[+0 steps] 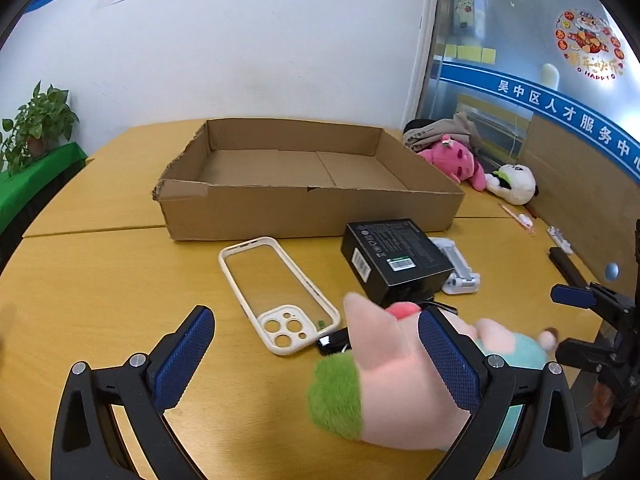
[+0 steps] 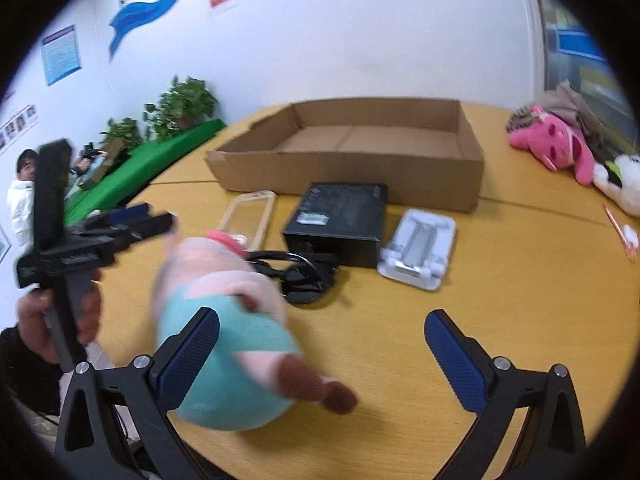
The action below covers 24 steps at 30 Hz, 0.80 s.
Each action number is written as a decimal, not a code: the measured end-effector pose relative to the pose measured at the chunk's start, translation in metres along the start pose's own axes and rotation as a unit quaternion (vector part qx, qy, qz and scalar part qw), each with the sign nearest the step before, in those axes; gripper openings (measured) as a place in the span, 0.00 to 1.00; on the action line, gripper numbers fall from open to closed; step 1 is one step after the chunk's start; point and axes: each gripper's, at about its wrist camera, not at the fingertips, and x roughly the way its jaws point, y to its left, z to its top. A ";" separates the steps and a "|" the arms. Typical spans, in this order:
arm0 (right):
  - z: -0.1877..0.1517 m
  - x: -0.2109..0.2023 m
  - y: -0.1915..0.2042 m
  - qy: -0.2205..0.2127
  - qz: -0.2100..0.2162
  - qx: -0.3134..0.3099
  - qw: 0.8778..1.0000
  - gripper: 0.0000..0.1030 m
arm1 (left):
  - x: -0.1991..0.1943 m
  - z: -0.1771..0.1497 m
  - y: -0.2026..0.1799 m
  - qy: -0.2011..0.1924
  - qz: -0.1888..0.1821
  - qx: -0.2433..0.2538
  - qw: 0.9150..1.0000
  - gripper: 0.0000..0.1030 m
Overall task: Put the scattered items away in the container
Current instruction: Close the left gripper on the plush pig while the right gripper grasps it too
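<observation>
The left gripper (image 1: 316,360) had its blue-padded jaws spread wide, and the pink plush toy (image 1: 384,364) lay between them, its body pressed against the right pad while the left pad stood well clear of it, so nothing was pinched. In the right wrist view the same toy, pink with a teal middle and brown feet, lay on the wooden table (image 2: 520,280) near its front edge, blurred, with the left finger of the right gripper (image 2: 322,356) just in front of its teal part; those jaws were also spread apart and held nothing. A hand (image 2: 56,320) at the left of that view gripped the handle of the left gripper. The cardboard box (image 1: 312,208) sat farther back in the middle of the table, open at the top, with only its bare floor showing. Just in front of its near wall lay a clear phone case (image 1: 276,292) with a cream rim, camera cut-outs toward the near side. To its right stood a black carton (image 1: 394,256) with a barcode label, and right of that a white phone stand (image 2: 418,248) lay touching or almost touching the carton. A black cable (image 2: 298,270), coiled, lay just in front of the carton, beside the toy's head. Far right on the table rested a pink stuffed animal (image 1: 456,160) and a white panda plush (image 1: 514,184), well apart from the box contents. A potted plant (image 1: 38,124) stood at the far left.
</observation>
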 end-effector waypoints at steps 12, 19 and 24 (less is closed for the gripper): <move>-0.021 0.040 0.028 0.050 0.049 -0.010 0.998 0.99 | 0.037 -0.018 0.000 0.106 -0.141 -0.068 0.982 1.00; -0.027 0.068 0.034 0.078 0.056 -0.014 0.995 0.99 | 0.060 -0.026 0.008 0.131 -0.228 -0.120 0.957 1.00; -0.029 0.069 0.027 0.076 0.076 -0.002 0.994 0.96 | 0.055 -0.027 0.004 0.127 -0.245 -0.113 0.955 0.95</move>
